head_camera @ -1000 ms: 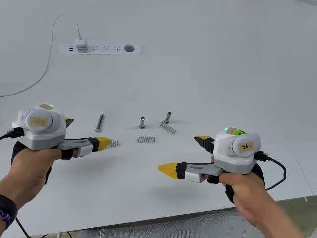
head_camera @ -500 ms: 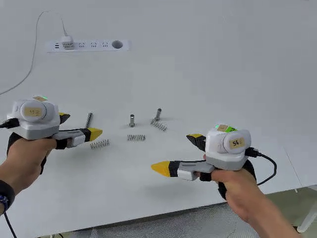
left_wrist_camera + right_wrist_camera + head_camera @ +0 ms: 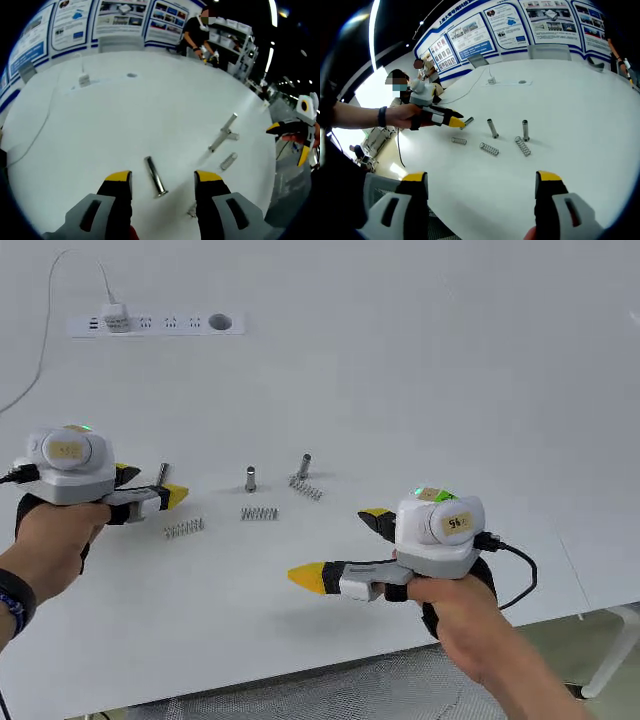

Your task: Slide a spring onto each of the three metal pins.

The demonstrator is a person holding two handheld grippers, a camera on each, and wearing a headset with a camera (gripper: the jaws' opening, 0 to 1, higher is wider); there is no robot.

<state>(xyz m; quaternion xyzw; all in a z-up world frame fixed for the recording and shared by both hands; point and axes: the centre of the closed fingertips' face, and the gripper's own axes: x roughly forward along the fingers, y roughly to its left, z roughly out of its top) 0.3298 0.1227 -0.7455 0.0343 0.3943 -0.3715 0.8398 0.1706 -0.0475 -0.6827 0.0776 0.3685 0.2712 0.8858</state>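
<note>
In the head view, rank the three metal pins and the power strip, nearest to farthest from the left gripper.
1. Leftmost pin, lying right by the left gripper.
2. Middle pin, centre.
3. Right pin, farther right.
4. Power strip, far back.

Three metal pins [image 3: 250, 478] sit in a row on the white counter [image 3: 420, 390], a loose spring [image 3: 259, 513] just before each. The left tongs [image 3: 155, 483] hover at the leftmost pin [image 3: 163, 473], jaws apart; the right tongs [image 3: 337, 545] hang nearer the front edge, jaws wide.
</note>
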